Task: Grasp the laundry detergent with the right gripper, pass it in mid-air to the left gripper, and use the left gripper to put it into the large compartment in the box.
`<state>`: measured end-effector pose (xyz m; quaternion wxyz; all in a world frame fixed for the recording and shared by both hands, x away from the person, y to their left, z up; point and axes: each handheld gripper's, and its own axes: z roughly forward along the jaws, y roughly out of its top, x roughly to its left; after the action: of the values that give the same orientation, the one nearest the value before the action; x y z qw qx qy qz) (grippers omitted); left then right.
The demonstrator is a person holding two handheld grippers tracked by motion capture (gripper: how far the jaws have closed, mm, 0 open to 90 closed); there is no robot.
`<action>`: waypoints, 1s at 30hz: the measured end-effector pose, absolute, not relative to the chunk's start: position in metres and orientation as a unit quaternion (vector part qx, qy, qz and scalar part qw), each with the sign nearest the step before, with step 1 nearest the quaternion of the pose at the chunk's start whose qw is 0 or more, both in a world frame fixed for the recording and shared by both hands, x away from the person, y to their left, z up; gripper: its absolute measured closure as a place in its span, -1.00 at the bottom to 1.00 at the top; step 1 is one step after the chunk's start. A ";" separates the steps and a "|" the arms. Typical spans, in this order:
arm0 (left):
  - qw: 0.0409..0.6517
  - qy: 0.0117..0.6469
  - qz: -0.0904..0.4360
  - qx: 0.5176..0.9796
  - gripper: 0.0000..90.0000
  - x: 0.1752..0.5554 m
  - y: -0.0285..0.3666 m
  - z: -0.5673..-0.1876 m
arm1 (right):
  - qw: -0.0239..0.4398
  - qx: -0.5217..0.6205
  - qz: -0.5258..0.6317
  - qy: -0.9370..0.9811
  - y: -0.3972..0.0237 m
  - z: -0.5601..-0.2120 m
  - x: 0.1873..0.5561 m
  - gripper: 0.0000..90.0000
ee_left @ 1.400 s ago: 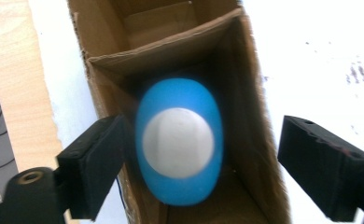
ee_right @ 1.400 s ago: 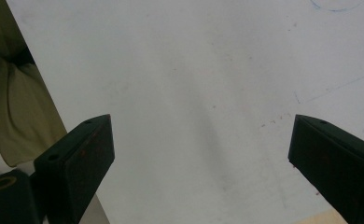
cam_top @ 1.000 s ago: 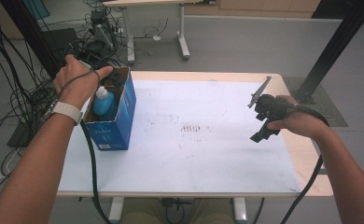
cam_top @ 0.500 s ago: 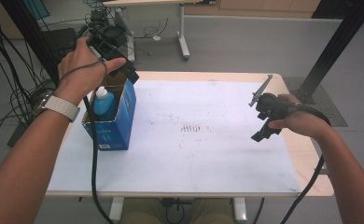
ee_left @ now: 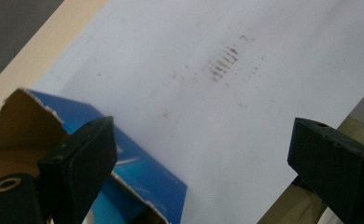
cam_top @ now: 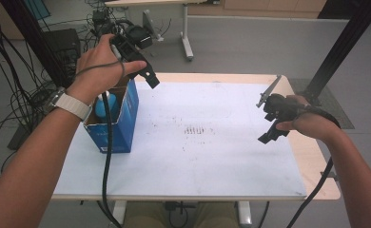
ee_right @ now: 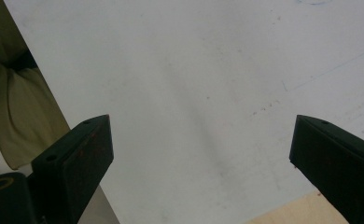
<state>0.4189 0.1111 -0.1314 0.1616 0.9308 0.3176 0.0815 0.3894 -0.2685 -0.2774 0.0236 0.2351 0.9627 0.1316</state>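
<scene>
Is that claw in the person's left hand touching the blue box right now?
Apart. In the high view the left gripper is raised above the blue box; the left gripper view shows its jaws wide open, nothing between them, the box below.

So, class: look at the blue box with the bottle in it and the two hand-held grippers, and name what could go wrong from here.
1. The left gripper's cable hangs across the blue box; a further pull might snag its torn rim and tip it.
2. The box stands near the table's left edge, so a nudge could push it off.
3. The left gripper is open and empty above the box; the bottle may sit loose inside and could topple if the box is bumped.
</scene>
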 end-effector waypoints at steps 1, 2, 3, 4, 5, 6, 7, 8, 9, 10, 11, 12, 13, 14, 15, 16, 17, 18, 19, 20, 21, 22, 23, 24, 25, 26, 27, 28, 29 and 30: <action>0.162 0.312 0.080 0.933 -0.80 0.419 0.108 -0.133 | 0.024 0.235 0.131 0.963 -0.269 -0.278 0.390 -0.87; 0.161 0.304 0.079 0.936 -0.80 0.419 0.106 -0.134 | 0.023 0.236 0.131 0.963 -0.269 -0.278 0.390 -0.87; 0.163 0.298 0.079 0.937 -0.80 0.419 0.103 -0.135 | 0.022 0.236 0.130 0.963 -0.269 -0.279 0.390 -0.87; 0.162 0.292 0.076 0.939 -0.80 0.419 0.100 -0.137 | 0.022 0.236 0.129 0.963 -0.268 -0.279 0.390 -0.87; 0.160 0.285 0.074 0.942 -0.80 0.419 0.097 -0.138 | 0.022 0.237 0.131 0.963 -0.268 -0.280 0.389 -0.87; 0.159 0.280 0.073 0.944 -0.80 0.419 0.095 -0.139 | 0.022 0.236 0.130 0.963 -0.268 -0.280 0.389 -0.87; 0.156 0.276 0.073 0.946 -0.80 0.419 0.093 -0.141 | 0.021 0.237 0.130 0.963 -0.268 -0.281 0.389 -0.87; 0.157 0.270 0.073 0.947 -0.80 0.418 0.091 -0.142 | 0.021 0.238 0.130 0.962 -0.268 -0.281 0.389 -0.87; 0.159 0.264 0.072 0.949 -0.80 0.417 0.088 -0.143 | 0.021 0.238 0.130 0.962 -0.268 -0.281 0.389 -0.87; 0.159 0.258 0.070 0.950 -0.80 0.416 0.086 -0.144 | 0.021 0.239 0.132 0.962 -0.268 -0.282 0.389 -0.87; 0.158 0.250 0.069 0.953 -0.80 0.416 0.083 -0.145 | 0.021 0.239 0.131 0.962 -0.268 -0.282 0.389 -0.87; 0.157 0.246 0.069 0.954 -0.80 0.415 0.082 -0.147 | 0.021 0.239 0.131 0.962 -0.268 -0.282 0.389 -0.87; 0.155 0.240 0.068 0.956 -0.80 0.414 0.080 -0.148 | 0.021 0.239 0.130 0.962 -0.268 -0.282 0.389 -0.87; 0.153 0.234 0.066 0.958 -0.80 0.414 0.078 -0.150 | 0.021 0.238 0.130 0.962 -0.268 -0.281 0.389 -0.87; 0.152 0.229 0.066 0.959 -0.80 0.413 0.076 -0.151 | 0.022 0.237 0.131 0.962 -0.268 -0.281 0.389 -0.87; 0.150 0.224 0.066 0.961 -0.80 0.412 0.074 -0.153 | 0.022 0.238 0.131 0.962 -0.268 -0.280 0.389 -0.87; 0.149 0.222 0.065 0.961 -0.81 0.412 0.073 -0.154 | 0.022 0.239 0.131 0.962 -0.268 -0.280 0.389 -0.87; 0.149 0.217 0.064 0.963 -0.81 0.411 0.072 -0.155 | 0.023 0.238 0.131 0.962 -0.268 -0.279 0.389 -0.87; 0.149 0.214 0.064 0.963 -0.81 0.411 0.071 -0.156 | 0.023 0.239 0.131 0.962 -0.268 -0.279 0.389 -0.87; 0.148 0.212 0.063 0.964 -0.81 0.410 0.070 -0.157 | 0.024 0.240 0.131 0.962 -0.269 -0.279 0.388 -0.87; 0.146 0.207 0.062 0.965 -0.81 0.410 0.068 -0.159 | 0.023 0.239 0.132 0.962 -0.269 -0.278 0.388 -0.87; 0.144 0.205 0.063 0.966 -0.81 0.409 0.067 -0.160 | 0.023 0.239 0.132 0.962 -0.269 -0.278 0.388 -0.87; 0.142 0.202 0.063 0.967 -0.81 0.409 0.066 -0.162 | 0.024 0.239 0.132 0.962 -0.269 -0.279 0.388 -0.87; 0.140 0.200 0.061 0.968 -0.81 0.408 0.065 -0.163 | 0.024 0.239 0.132 0.962 -0.269 -0.279 0.388 -0.87; 0.138 0.199 0.061 0.968 -0.81 0.407 0.064 -0.165 | 0.023 0.239 0.131 0.962 -0.269 -0.279 0.388 -0.87; 0.137 0.196 0.062 0.969 -0.81 0.406 0.063 -0.166 | 0.023 0.240 0.131 0.962 -0.269 -0.279 0.388 -0.87; 0.137 0.193 0.060 0.970 -0.81 0.406 0.062 -0.167 | 0.024 0.239 0.132 0.962 -0.269 -0.278 0.388 -0.87; 0.137 0.192 0.059 0.970 -0.81 0.405 0.061 -0.168 | 0.023 0.240 0.132 0.962 -0.269 -0.278 0.388 -0.87; 0.137 0.193 0.058 0.970 -0.81 0.405 0.061 -0.169 | 0.024 0.240 0.132 0.962 -0.269 -0.278 0.388 -0.87; 0.136 0.189 0.058 0.971 -0.81 0.404 0.060 -0.170 | 0.024 0.239 0.132 0.962 -0.269 -0.277 0.387 -0.87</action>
<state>0.4045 0.0603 -0.1701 0.1361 0.9709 0.1886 0.0578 0.3874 -0.2689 -0.2774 0.0240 0.2394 0.9616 0.1320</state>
